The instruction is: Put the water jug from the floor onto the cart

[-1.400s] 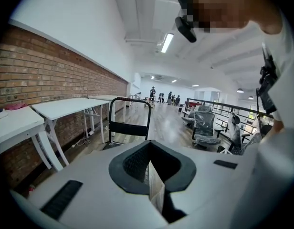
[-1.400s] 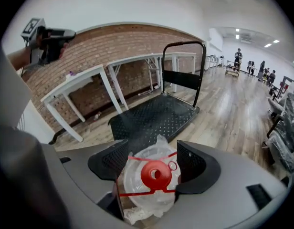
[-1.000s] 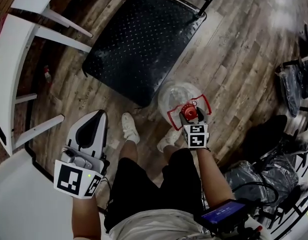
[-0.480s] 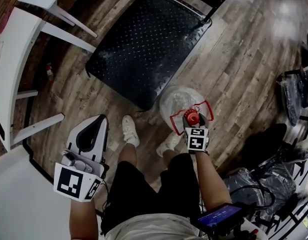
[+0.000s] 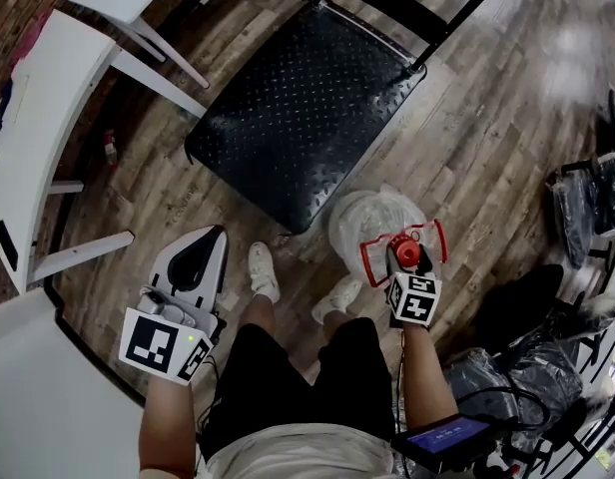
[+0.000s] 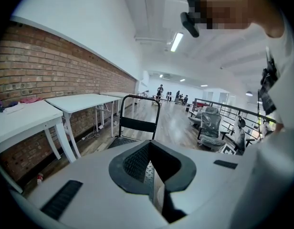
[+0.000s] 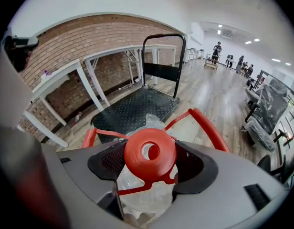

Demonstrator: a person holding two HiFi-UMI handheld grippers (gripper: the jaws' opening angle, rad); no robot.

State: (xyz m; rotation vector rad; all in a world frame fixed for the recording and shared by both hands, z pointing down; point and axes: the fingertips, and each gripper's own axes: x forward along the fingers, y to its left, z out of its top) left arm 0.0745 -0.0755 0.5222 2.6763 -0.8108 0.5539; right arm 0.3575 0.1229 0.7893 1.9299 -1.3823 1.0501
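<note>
The water jug (image 5: 367,218) is clear plastic with a red cap (image 5: 411,256) and a red hoop handle (image 5: 432,238). It is by the near corner of the black cart platform (image 5: 307,108), beside the person's shoes. My right gripper (image 5: 408,263) is shut on its neck just under the cap. In the right gripper view the cap (image 7: 150,152) sits between the dark pads (image 7: 106,162), with the jug body (image 7: 147,197) below. I cannot tell whether the jug touches the floor. My left gripper (image 5: 195,264) hangs at the person's left side, shut on nothing (image 6: 154,185).
The cart's black push handle (image 5: 442,13) rises at its far end. White tables (image 5: 48,138) stand along the brick wall to the left. Wrapped office chairs (image 5: 587,188) and bagged clutter (image 5: 527,357) crowd the right. Wooden floor surrounds the cart.
The head view has swung, so the cart and jug sit lower and further right in frame. The right gripper keeps its hold on the jug neck. The left gripper stays shut at the side.
</note>
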